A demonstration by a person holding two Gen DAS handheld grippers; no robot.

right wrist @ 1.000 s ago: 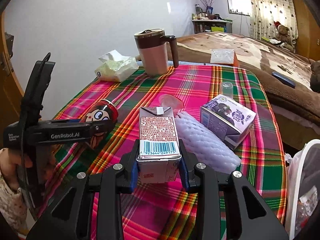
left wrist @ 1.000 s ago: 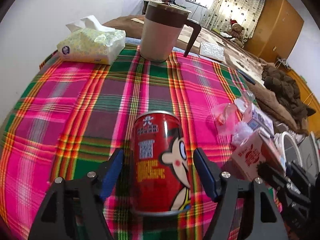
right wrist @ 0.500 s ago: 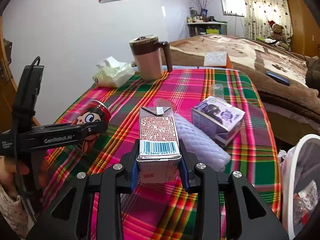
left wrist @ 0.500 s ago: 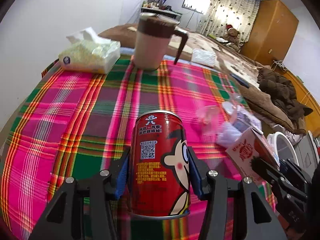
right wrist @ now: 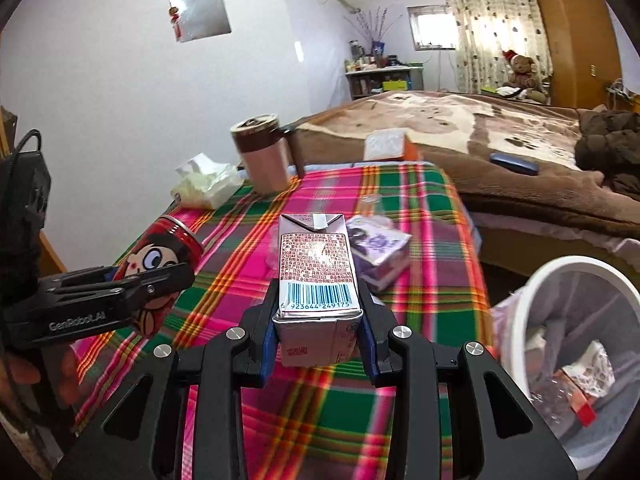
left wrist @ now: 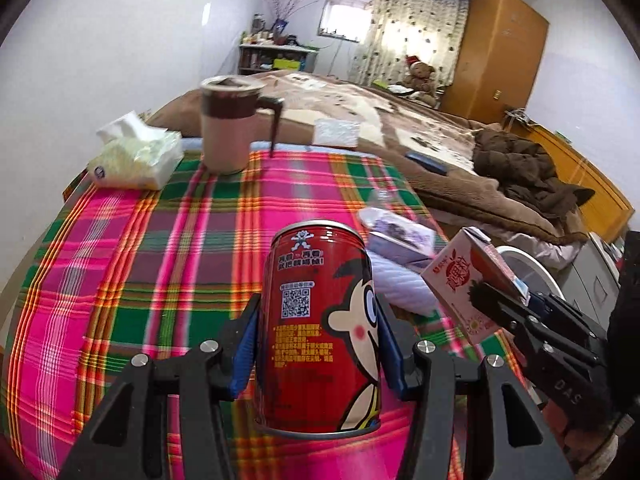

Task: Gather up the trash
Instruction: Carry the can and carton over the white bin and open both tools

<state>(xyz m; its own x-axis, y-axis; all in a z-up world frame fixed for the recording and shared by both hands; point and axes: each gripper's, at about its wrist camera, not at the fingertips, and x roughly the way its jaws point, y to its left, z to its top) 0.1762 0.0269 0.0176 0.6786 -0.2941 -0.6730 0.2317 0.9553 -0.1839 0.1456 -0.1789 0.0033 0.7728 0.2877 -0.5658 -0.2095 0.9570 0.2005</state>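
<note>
Item 1: my left gripper (left wrist: 318,354), blue pads pressed on both sides of a red drink can (left wrist: 320,328) with a cartoon face and a QR code. The can is upright in the grip, off the plaid tablecloth (left wrist: 160,248).

Item 2: my right gripper (right wrist: 318,336), narrowly set and clamped on a pink drink carton (right wrist: 316,276), barcode side facing the camera. The carton is held over the near edge of the table.

Item 3: purple-and-white carton (right wrist: 378,252), lying on its side on the cloth near the table's right edge.

Item 4: white foam net sleeve (left wrist: 400,284), on the cloth just beside the purple carton, toward the near edge.

Item 5: clear plastic cup (right wrist: 370,202), on the cloth beyond the purple carton, blurred.

Item 6: lidded brown-and-beige mug (left wrist: 230,124) with handle, at the far edge of the table.

Item 7: tissue pack (left wrist: 134,156), at the far left corner, beside the mug.

Item 8: white trash bin (right wrist: 568,360), off the table's right edge, below table level, lined with a bag and holding wrappers.

Item 9: bed (right wrist: 480,128), past the far edge.
</note>
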